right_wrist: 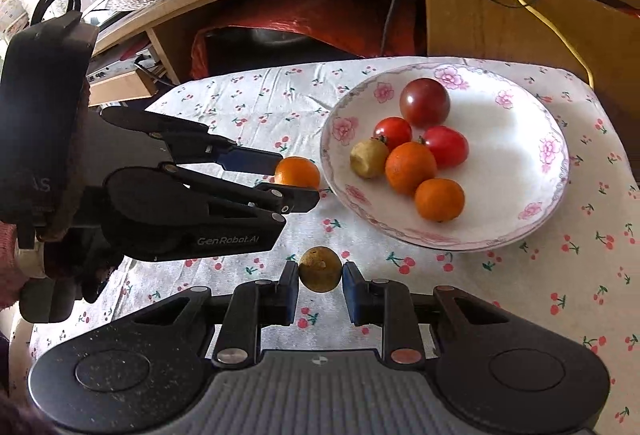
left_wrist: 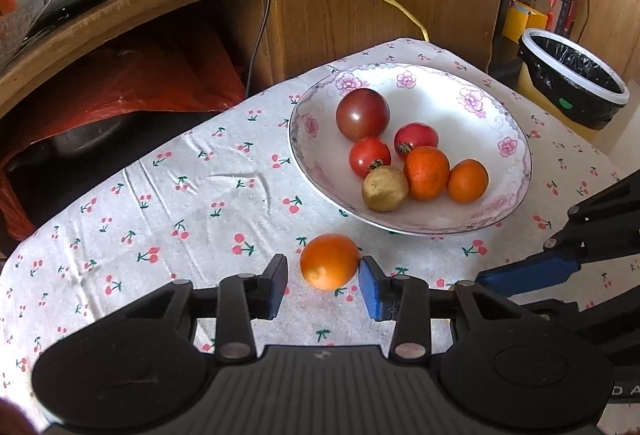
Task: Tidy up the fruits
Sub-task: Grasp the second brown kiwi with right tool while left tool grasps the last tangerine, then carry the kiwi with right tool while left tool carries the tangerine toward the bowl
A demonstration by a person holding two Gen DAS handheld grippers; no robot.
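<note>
Cherry-print tablecloth (left_wrist: 160,195): left gripper (left_wrist: 323,277) wide, small orange tangerine (left_wrist: 329,261) between pads; right gripper (right_wrist: 320,281) brackets yellowish-brown round fruit (right_wrist: 320,269); floral white plate (left_wrist: 516,139) just beyond.

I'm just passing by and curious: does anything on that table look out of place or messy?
Two fruits sit outside the plate: an orange one between the left claw's open fingers, and a small brownish one between the right claw's fingers. The other six are in the plate. The cherry-print cloth is wrinkled; nothing looks spilled or broken.
</note>
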